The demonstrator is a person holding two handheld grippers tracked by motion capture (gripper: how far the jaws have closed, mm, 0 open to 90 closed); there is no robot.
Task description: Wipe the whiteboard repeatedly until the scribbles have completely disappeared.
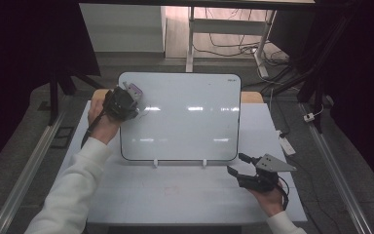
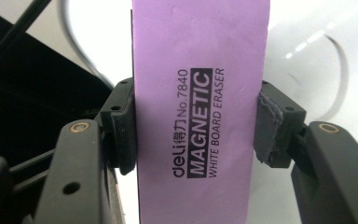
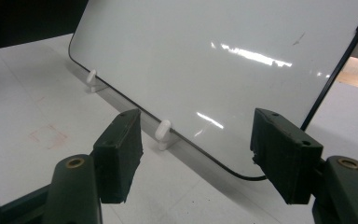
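The left claw (image 1: 129,97) is clamped on a purple whiteboard eraser (image 2: 200,107): in the left gripper view the eraser stands lengthwise between the two pads (image 2: 123,135), which press on its long edges, and its printed face looks back at the camera. In the high view claw and eraser sit at the far left corner of the whiteboard (image 1: 185,122), which leans on two small white pegs (image 3: 163,134) on the table (image 1: 175,195). The right claw (image 1: 238,163) has its jaws apart with nothing between them, near the board's near right corner, well apart from the eraser.
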